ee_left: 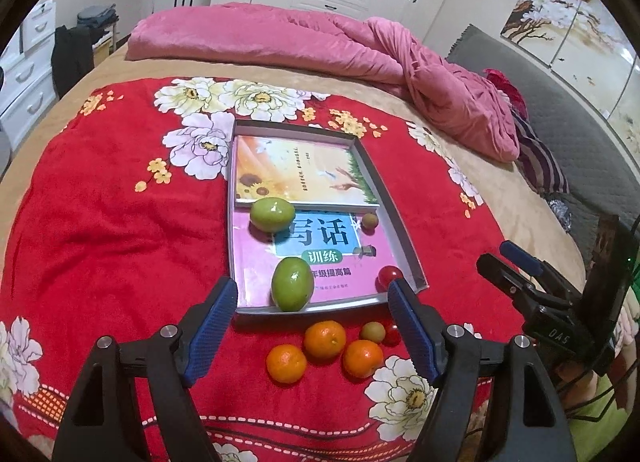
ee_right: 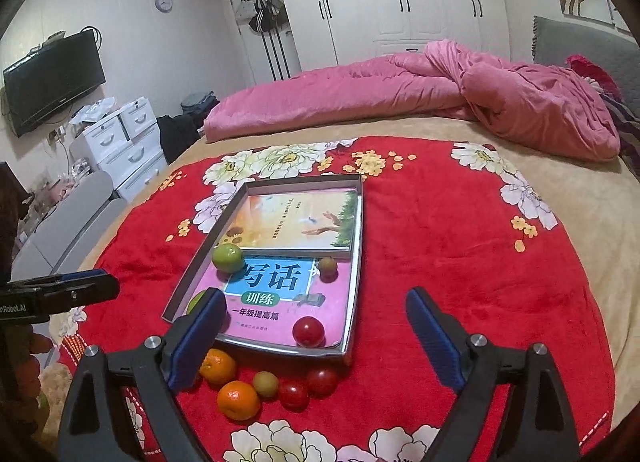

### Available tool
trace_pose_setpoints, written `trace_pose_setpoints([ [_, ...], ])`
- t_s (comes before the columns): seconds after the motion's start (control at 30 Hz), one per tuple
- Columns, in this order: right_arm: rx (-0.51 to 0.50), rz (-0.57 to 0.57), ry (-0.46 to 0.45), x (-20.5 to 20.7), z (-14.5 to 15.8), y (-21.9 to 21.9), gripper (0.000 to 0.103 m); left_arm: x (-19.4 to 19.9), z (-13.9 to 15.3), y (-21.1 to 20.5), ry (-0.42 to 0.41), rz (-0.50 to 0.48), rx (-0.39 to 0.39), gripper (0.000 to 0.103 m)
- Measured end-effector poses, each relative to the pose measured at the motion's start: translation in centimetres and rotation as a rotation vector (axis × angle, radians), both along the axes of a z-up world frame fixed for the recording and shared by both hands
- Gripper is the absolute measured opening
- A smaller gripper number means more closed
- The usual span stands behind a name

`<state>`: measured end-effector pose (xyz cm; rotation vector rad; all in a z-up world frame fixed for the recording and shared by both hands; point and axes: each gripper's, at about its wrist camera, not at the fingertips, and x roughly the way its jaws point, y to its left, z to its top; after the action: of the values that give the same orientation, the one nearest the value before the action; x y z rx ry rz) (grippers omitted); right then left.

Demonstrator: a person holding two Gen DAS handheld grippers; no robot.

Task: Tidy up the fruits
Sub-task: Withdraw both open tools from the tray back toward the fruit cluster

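A shallow grey box [ee_left: 404,230] [ee_right: 356,302] lined with books lies on a red flowered blanket. In it are two green fruits [ee_left: 292,283] [ee_left: 272,214] [ee_right: 228,257], a small brownish fruit [ee_left: 369,220] [ee_right: 327,265] and a red tomato [ee_left: 389,275] [ee_right: 308,331]. In front of the box lie three oranges [ee_left: 324,340] [ee_left: 286,363] [ee_left: 362,358] [ee_right: 238,400], a small tan fruit [ee_left: 372,331] [ee_right: 265,384] and red tomatoes [ee_right: 294,394] [ee_right: 322,379]. My left gripper [ee_left: 312,326] is open and empty above the oranges. My right gripper [ee_right: 316,342] is open and empty at the box's near edge.
A rumpled pink quilt [ee_left: 360,50] [ee_right: 440,90] lies across the far side of the bed. A grey headboard [ee_left: 560,110] is at the right. White drawers [ee_right: 124,142] and a wall television [ee_right: 52,78] stand to the left. The right gripper shows in the left wrist view [ee_left: 520,274].
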<state>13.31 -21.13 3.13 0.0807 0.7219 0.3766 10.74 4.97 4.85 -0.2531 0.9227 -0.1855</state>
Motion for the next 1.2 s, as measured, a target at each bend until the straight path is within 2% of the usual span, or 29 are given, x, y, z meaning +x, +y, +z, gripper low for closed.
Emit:
trace_pose_setpoints([
  [0.17,-0.013,0.007,-0.001,-0.3,0.0,0.1,0.095,-0.2,-0.2,-0.4,0.007,-0.014,0.003,0.079],
  [1.2,-0.098,0.084,0.101,-2.6,-3.9,1.5,0.096,-1.8,-2.6,-3.3,0.088,-0.091,0.034,0.079],
])
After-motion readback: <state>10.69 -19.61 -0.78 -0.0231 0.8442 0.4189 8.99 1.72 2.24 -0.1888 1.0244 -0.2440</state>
